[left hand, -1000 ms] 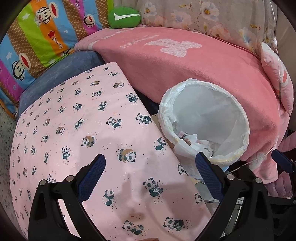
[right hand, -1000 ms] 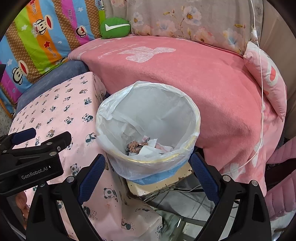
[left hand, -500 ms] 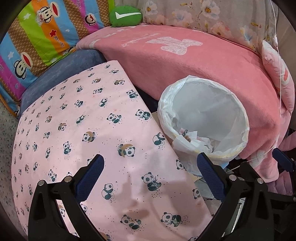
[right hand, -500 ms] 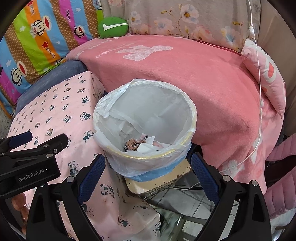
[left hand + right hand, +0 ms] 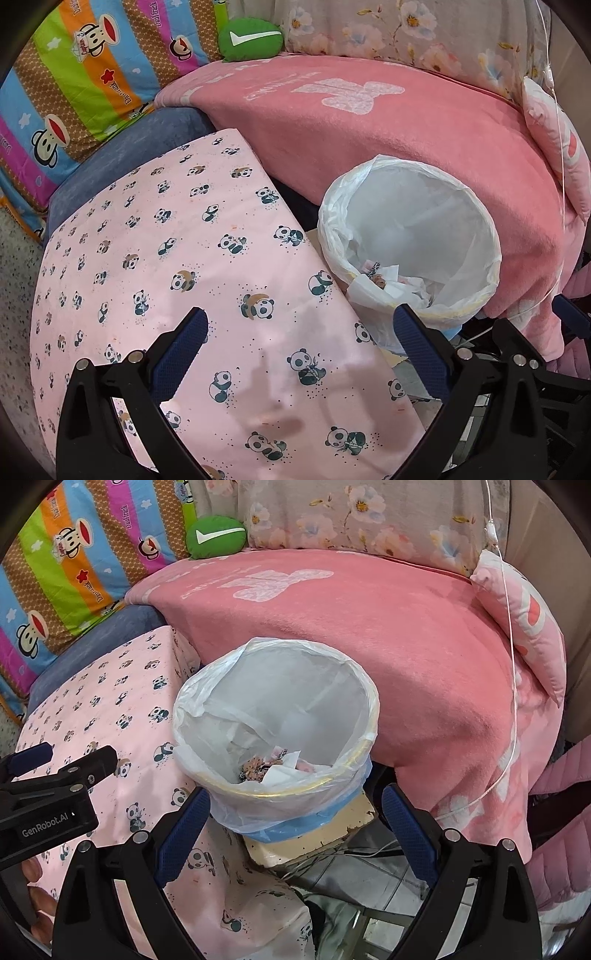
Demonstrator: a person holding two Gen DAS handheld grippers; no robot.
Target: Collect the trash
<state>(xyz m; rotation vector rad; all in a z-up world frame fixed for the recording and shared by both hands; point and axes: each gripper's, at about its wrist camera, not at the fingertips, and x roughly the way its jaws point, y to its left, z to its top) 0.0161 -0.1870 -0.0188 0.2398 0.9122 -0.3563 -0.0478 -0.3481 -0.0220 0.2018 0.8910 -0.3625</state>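
Note:
A trash bin lined with a white plastic bag stands between the panda-cloth table and the pink-blanketed sofa. Crumpled paper and wrappers lie at its bottom. The bin also shows in the left wrist view, with the trash inside. My right gripper is open and empty, just in front of the bin. My left gripper is open and empty above the table, left of the bin. The left gripper's body shows at the left of the right wrist view.
The bin rests on a worn beige stand with cables and tiled floor below. A green cushion, a striped cartoon cushion, a floral cushion and a pink pillow line the sofa. A white cord hangs at right.
Both grippers have drawn back and up slightly from the bin; it sits a little farther and lower in both views. Both stay open and empty.

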